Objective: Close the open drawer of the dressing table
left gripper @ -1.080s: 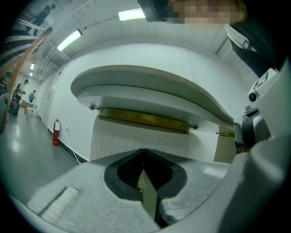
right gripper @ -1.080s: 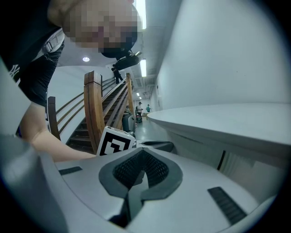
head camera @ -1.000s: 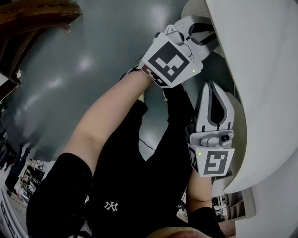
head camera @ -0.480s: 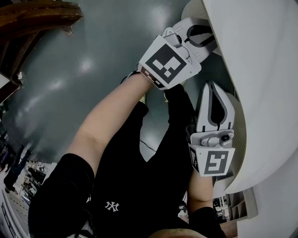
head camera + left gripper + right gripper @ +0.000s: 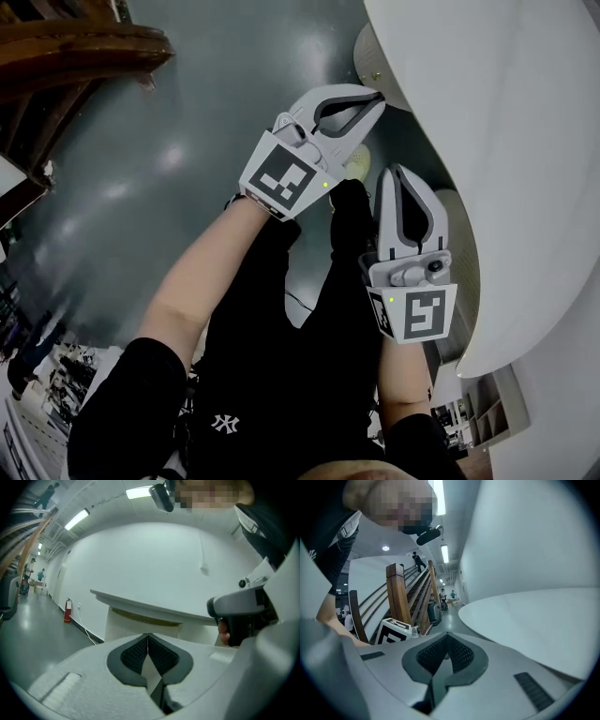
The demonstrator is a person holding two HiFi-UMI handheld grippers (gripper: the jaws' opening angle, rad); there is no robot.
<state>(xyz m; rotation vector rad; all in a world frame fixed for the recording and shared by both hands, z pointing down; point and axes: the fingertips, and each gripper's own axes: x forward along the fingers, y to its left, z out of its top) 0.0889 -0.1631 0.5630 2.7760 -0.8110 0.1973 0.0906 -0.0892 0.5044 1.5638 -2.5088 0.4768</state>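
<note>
wooden staircase (image 5: 75,42) (far left), grey floor (image 5: 187,122)

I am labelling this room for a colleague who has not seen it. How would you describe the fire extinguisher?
In the left gripper view, a long white wall runs behind the white dressing table. Left of the table, at the foot of that wall, stands the fire extinguisher. It is the only red thing there, small and upright.

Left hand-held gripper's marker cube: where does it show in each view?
Head view: marker cube at centre, just above the forearm.
Left gripper view: not in it.
Right gripper view: lower left, beside the jaws.
Shared landmark: the white tabletop.
</note>
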